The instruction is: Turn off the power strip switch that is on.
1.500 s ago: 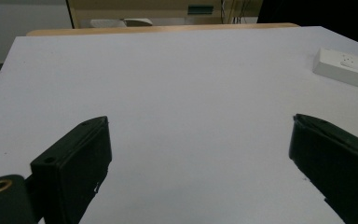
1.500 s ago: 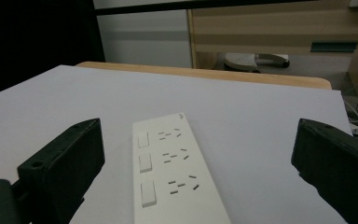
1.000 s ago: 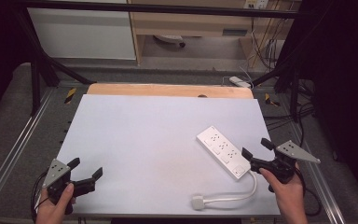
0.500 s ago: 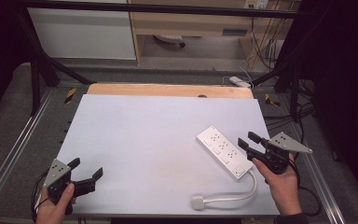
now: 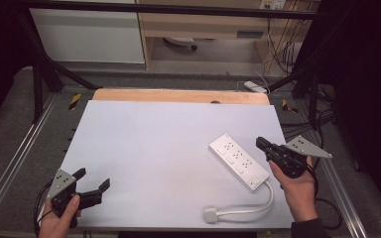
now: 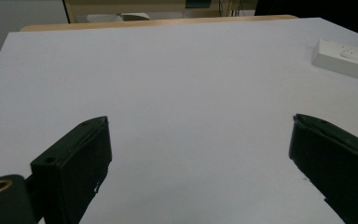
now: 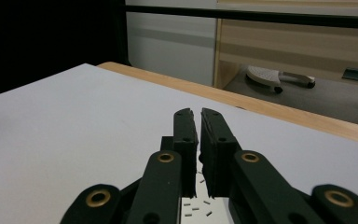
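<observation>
We have just closed the right hand-held gripper (image 5: pixel 261 142) on nothing beside the power strip (image 5: pixel 238 160), while the left hand-held gripper (image 5: pixel 92 180) stays spread apart, so no grasp yet.

Glossy white plastic power strip (image 5: pixel 239 160) lies on the matt, smooth table (image 5: pixel 154 148).

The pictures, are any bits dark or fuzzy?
High view: the table is evenly bright, the room's edges black. Left gripper view: the near jaws look soft, the power strip sharper. Right gripper view: the shut right gripper is crisp, the far shelf blurry.
</observation>
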A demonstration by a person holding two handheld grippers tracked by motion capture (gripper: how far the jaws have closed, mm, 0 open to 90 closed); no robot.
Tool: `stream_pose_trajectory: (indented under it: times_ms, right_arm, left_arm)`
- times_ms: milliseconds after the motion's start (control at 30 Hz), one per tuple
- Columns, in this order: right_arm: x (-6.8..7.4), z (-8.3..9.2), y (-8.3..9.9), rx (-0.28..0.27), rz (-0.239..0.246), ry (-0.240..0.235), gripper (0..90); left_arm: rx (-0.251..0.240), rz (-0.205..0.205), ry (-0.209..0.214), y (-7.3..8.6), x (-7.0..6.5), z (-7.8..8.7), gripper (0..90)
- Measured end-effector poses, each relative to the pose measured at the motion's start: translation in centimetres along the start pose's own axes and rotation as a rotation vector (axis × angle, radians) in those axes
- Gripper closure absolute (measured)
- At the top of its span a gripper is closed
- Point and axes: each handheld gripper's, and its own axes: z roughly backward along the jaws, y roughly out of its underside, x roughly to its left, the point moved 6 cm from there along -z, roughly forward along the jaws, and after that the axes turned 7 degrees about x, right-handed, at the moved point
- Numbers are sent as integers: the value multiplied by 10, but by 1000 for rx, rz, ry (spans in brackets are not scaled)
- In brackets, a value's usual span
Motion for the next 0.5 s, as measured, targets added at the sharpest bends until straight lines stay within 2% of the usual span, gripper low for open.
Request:
stream_pose_trajectory:
  times_ms: [200, 500]
  right_arm:
    - [1, -3, -2, 7, 9, 2, 900]
    - [3, -8, -7, 25, 11, -12, 900]
  left_arm:
    - [1, -2, 0, 0, 0, 0, 58]
    - [-2, -1, 1, 0, -1, 0, 58]
